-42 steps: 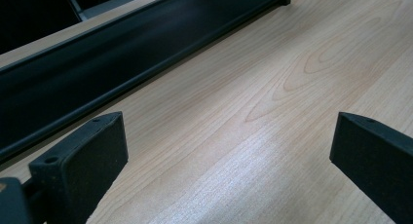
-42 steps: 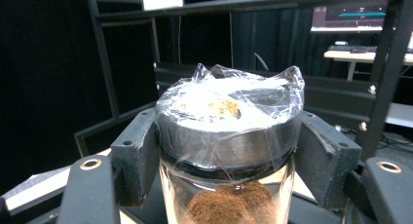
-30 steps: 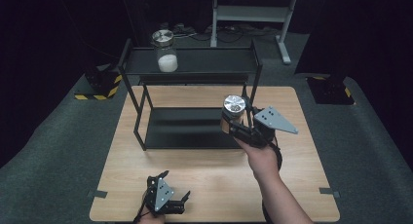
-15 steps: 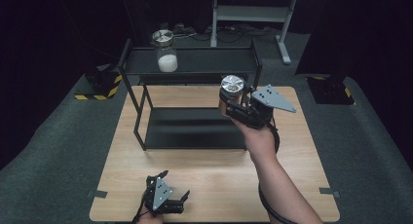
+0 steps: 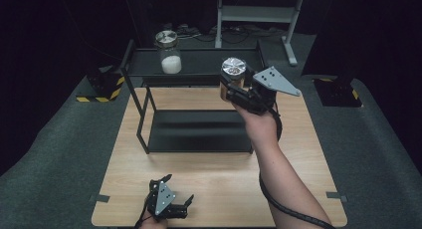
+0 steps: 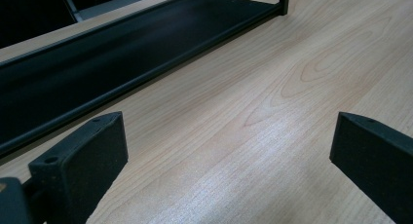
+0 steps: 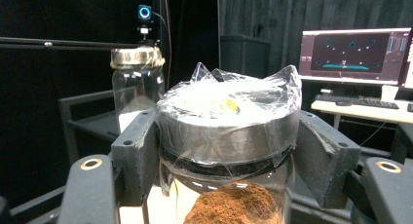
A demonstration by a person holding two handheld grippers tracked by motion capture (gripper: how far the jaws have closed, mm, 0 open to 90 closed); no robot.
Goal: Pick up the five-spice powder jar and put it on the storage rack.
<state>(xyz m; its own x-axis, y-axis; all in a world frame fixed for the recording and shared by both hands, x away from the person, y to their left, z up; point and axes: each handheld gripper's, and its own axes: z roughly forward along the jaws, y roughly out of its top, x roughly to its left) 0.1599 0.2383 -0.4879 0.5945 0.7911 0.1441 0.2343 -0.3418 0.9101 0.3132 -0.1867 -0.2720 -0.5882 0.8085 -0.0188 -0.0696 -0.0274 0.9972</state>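
Since a second ago the right gripper (image 5: 238, 89) has climbed and gone forward with its load, from low over the table near the shelf's right end to about level with the top tier; the left gripper (image 5: 171, 199) has not shifted from the near edge. Right jaws are clamped on the jar (image 5: 233, 75), one black pad on each side just under the lid. In the right gripper view the jar (image 7: 229, 136) stands upright between the pads; crinkled clear film covers its dark lid, and brown powder sits in the glass below. The right hand (image 5: 259, 120) grips the tool from behind, the grey plate (image 5: 275, 81) on top pointing right, the cable looping down along the forearm. From above, the jar hangs in the air at the right end of the black two-tier shelf (image 5: 199, 112), close to the upper tier's front edge; whether it is over that tier or just short of it I cannot tell from this angle. Left jaws stand wide apart with nothing between them, bare wooden table (image 6: 272, 107) beneath and the shelf's lower tray ahead. A second jar (image 5: 169, 52), part full of white grains and metal-lidded, stands on the top tier toward its left, well apart from the held one.
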